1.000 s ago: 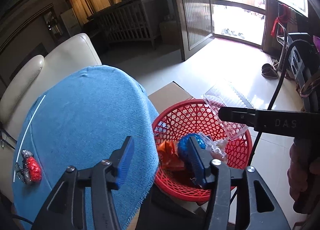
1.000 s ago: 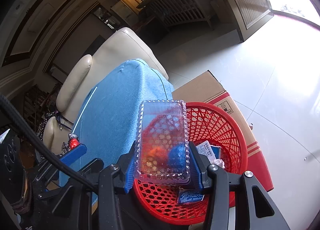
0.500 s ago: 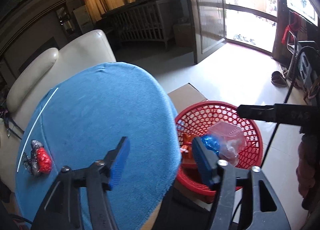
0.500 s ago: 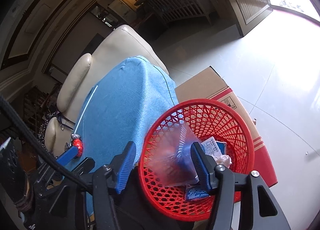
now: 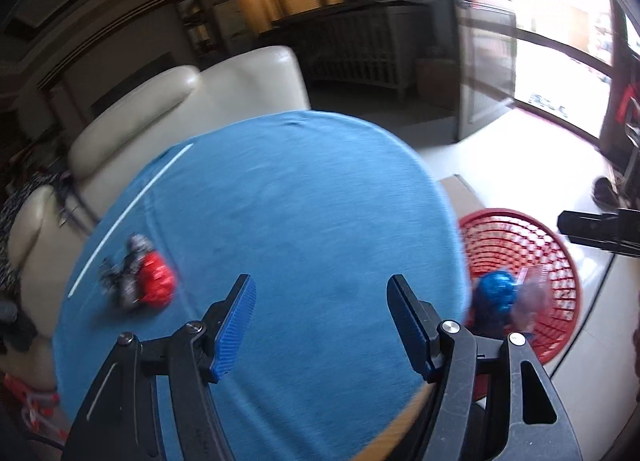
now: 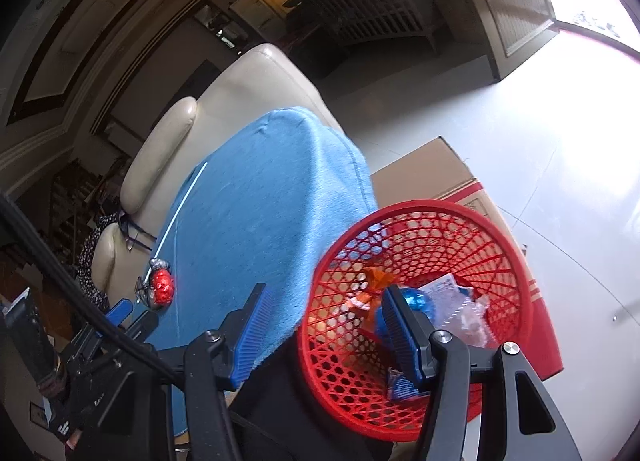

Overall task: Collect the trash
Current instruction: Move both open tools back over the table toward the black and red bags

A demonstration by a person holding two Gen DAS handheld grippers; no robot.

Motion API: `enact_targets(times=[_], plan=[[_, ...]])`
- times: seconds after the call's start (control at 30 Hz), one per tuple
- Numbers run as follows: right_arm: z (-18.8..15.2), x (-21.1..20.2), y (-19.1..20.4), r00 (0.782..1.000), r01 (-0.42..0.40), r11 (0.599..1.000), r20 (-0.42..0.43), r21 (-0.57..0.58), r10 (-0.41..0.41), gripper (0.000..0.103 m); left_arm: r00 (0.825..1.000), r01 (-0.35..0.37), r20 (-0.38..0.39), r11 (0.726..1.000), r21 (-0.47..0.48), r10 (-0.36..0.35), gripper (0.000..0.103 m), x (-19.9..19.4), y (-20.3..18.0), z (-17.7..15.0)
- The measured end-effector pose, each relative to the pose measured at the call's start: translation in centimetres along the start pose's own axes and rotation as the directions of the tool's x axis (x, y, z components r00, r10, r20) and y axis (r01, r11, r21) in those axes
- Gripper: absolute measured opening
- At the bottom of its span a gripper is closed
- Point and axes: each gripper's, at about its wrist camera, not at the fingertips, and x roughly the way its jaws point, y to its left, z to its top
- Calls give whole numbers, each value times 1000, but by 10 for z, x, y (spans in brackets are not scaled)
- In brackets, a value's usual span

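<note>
A dim living room, cream sofa (image 5: 192,101) at the back, bright doorway to the right, and up front a table (image 5: 288,201) draped in blue cloth. Beside its edge sits the red mesh basket (image 6: 500,245) on a cardboard box (image 6: 424,169), parked low so trash can drop straight off the side. Already in there: a blue foil ball (image 6: 416,299), an orange wrapper (image 6: 374,281), a clear plastic tray (image 6: 464,313) lying crumpled against the mesh. The right hand-held gripper (image 6: 324,325) hangs over the basket's near rim, jaws spread with nothing between them; they have just been opening, which reads as the release of that tray. The left hand-held gripper (image 5: 320,321) is over the cloth, jaws wide and empty too, having widened a moment ago. One piece remains on the table: a crumpled red and silver foil wrapper (image 5: 148,281), near the far left edge by a thin white straw (image 5: 132,213). That looks like the left side's next target, hence the open jaws
</note>
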Motion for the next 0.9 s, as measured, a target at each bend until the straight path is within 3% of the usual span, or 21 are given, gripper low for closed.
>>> enact_targets(times=[0.23, 0.47, 0.7, 0.9], plan=[[-4, 12, 30, 1000, -16, 998, -25, -67, 14, 61, 990, -137, -35, 985, -110, 134, 69, -1, 62, -26], [-8, 27, 66, 998, -39, 990, -60, -136, 31, 61, 963, -264, -108, 942, -206, 246, 69, 5, 121, -55], [-16, 46, 99, 994, -64, 978, -102, -201, 44, 61, 933, -352, -171, 897, -268, 316, 69, 9, 164, -82], [-22, 59, 123, 990, -84, 966, -133, -246, 52, 61, 920, -388, -179, 872, -300, 348, 69, 3, 187, -93]])
